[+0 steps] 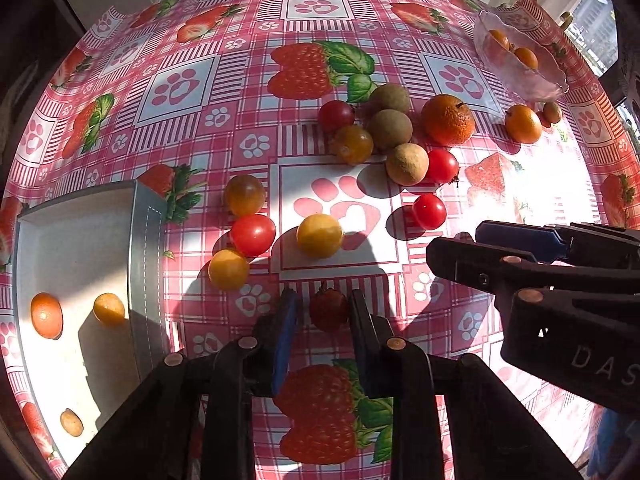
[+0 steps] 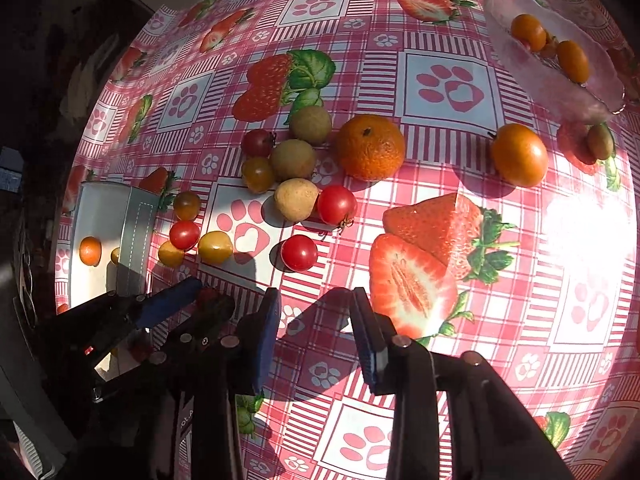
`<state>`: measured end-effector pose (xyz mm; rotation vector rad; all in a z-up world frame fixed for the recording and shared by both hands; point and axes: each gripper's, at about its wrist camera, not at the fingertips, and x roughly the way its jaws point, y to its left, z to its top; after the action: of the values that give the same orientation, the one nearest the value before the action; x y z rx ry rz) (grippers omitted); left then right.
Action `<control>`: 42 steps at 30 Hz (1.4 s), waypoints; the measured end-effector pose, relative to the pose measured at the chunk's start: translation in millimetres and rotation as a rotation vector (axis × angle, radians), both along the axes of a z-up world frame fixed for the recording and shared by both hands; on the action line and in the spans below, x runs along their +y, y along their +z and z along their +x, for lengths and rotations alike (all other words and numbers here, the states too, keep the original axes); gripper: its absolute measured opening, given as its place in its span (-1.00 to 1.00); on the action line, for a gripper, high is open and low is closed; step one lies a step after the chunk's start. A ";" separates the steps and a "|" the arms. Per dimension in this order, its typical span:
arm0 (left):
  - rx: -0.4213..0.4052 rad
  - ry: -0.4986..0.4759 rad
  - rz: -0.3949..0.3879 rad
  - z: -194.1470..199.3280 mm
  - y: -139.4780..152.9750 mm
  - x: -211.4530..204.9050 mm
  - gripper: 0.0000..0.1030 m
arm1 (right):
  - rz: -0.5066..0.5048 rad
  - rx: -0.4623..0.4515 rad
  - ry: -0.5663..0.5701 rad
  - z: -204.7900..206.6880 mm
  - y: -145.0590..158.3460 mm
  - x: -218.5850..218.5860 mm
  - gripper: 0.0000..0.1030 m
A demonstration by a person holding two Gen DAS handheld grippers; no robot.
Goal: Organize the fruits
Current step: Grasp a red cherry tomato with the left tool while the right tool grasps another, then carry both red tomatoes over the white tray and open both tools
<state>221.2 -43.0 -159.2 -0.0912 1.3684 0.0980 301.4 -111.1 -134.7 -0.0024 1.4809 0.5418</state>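
My left gripper (image 1: 325, 307) holds a small dark red cherry tomato (image 1: 329, 309) between its fingers; it also shows in the right wrist view (image 2: 208, 299). My right gripper (image 2: 314, 312) is open and empty above the tablecloth; it shows in the left wrist view (image 1: 460, 244). Loose fruit lies mid-table: red tomatoes (image 1: 253, 234) (image 1: 429, 211), yellow tomatoes (image 1: 319, 236), brown longans (image 1: 407, 164), a mandarin (image 1: 448, 120) and an orange tomato (image 1: 522, 124). A grey tray (image 1: 144, 240) at the left holds several small fruits (image 1: 46, 315). A glass bowl (image 1: 532, 76) at the far right holds orange fruits (image 1: 525, 57).
The table wears a pink checked cloth (image 2: 460, 360) printed with strawberries and paw marks. A small green-brown fruit (image 2: 600, 142) lies beside the glass bowl (image 2: 568, 92). Bright sun glare covers the right side. The table edge curves round at the far left.
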 end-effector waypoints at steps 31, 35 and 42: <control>-0.070 0.031 -0.147 -89.5 65.0 46.5 -0.62 | 0.030 0.015 -0.024 -48.6 44.3 -18.2 -0.62; -0.085 0.052 -0.131 -101.4 77.7 56.9 -0.62 | 0.034 0.009 0.000 -59.2 58.5 -7.5 -0.62; -0.087 0.148 -0.103 -128.0 84.1 101.2 -0.62 | 0.033 0.001 0.084 -77.7 74.3 33.0 -0.62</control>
<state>93.2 58.2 -75.1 -0.2799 1.2784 0.1457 223.7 -78.1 -60.4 -0.0383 1.4781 0.6339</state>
